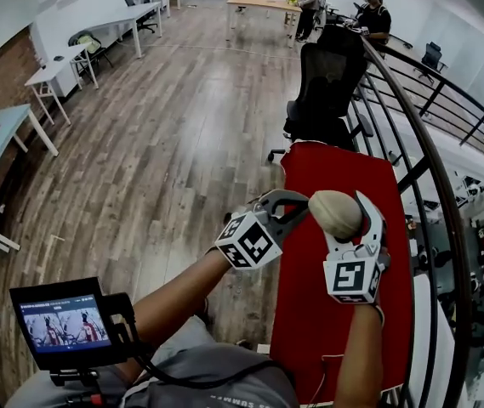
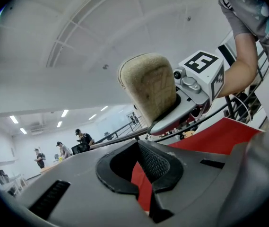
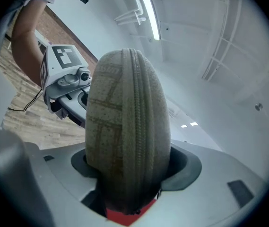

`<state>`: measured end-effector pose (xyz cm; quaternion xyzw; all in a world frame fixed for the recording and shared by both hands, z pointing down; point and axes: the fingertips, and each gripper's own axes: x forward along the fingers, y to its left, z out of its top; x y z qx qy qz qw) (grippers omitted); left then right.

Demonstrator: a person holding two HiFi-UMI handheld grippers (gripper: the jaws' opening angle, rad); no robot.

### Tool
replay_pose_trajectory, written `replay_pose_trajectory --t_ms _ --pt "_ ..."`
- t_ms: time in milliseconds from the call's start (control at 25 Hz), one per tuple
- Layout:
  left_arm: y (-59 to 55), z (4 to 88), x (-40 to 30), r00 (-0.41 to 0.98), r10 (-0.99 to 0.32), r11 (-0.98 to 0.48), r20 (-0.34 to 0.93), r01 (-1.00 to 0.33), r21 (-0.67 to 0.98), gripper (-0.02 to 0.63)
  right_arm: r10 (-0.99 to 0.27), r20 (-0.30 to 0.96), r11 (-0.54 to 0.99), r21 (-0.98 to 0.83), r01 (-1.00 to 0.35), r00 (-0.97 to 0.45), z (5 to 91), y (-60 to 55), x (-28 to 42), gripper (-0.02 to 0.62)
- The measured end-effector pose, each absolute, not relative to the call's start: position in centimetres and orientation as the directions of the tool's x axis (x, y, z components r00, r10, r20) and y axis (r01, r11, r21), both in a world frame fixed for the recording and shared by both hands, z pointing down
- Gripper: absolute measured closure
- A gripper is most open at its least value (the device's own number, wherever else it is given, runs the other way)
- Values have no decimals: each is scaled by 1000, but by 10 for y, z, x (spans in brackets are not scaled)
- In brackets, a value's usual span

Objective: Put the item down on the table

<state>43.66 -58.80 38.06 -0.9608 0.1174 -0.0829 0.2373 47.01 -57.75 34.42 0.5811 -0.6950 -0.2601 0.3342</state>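
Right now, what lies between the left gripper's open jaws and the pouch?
Only a grey finger of the right gripper, which is shut on the beige pouch; otherwise open air. The own view of the left gripper shows this.

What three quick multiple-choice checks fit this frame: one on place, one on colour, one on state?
1. Beyond the table's far end stands:
A. a black office chair
B. a sofa
C. a fridge

2. The table top is:
A. blue
B. red
C. green

3. The right gripper is:
A. open and empty
B. shut on the beige zipped pouch
C. shut on a cup

Answers:
1. A, the head view shows the chair right past the table.
2. B, the top is plainly red.
3. B, the right gripper view shows the pouch clamped between its fingers.
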Motion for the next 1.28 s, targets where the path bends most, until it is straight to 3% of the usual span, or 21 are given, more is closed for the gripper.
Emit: replay_pose_trajectory --t_ms 560,960,1280 --pt "-734 363 415 988 -140 -880 66 -94 -466 611 -986 160 99 755 -648 36 330 -713 449 304" --pt "-800 379 372 994 -103 -908 38 -78 -412 611 -979 194 109 765 -635 66 346 -776 398 304" --pt "-829 408 392 993 -88 -917 76 -51 -395 611 -972 225 131 757 -640 67 369 -813 422 304"
